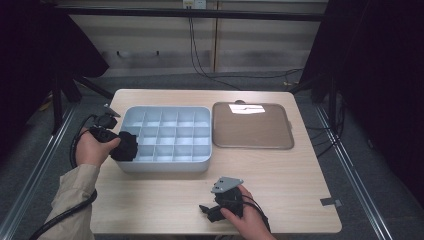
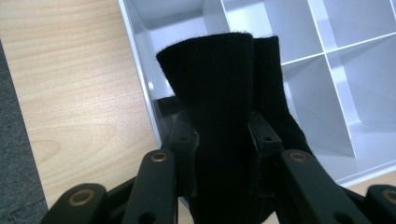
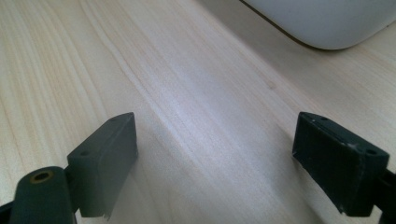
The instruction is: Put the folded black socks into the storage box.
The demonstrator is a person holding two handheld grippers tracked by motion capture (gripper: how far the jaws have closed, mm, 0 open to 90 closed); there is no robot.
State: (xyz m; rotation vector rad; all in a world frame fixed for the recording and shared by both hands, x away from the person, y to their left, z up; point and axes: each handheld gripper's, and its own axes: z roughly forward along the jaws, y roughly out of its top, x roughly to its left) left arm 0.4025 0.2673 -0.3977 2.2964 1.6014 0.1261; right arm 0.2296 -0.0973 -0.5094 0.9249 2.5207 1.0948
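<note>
High view: worktop (image 1: pixel 165 200) with a divided tray (image 1: pixel 167 137) at centre and its lid (image 1: pixel 252 126) at 3 o'clock. All cells look empty, so sorting's barely begun. Left gripper (image 2: pixel 219 135) is clamped on a black sock (image 2: pixel 219 93) over the tray's 9 o'clock edge. Right gripper (image 3: pixel 229 158) sits low at 6 o'clock, wide open, holding nothing.

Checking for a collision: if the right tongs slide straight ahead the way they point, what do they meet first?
Bare wooden table lies between the open right tongs. Farther along, probably the rounded lower wall of the pale divided box, which fills the top right corner of the right gripper view; depth is hard to judge.
</note>
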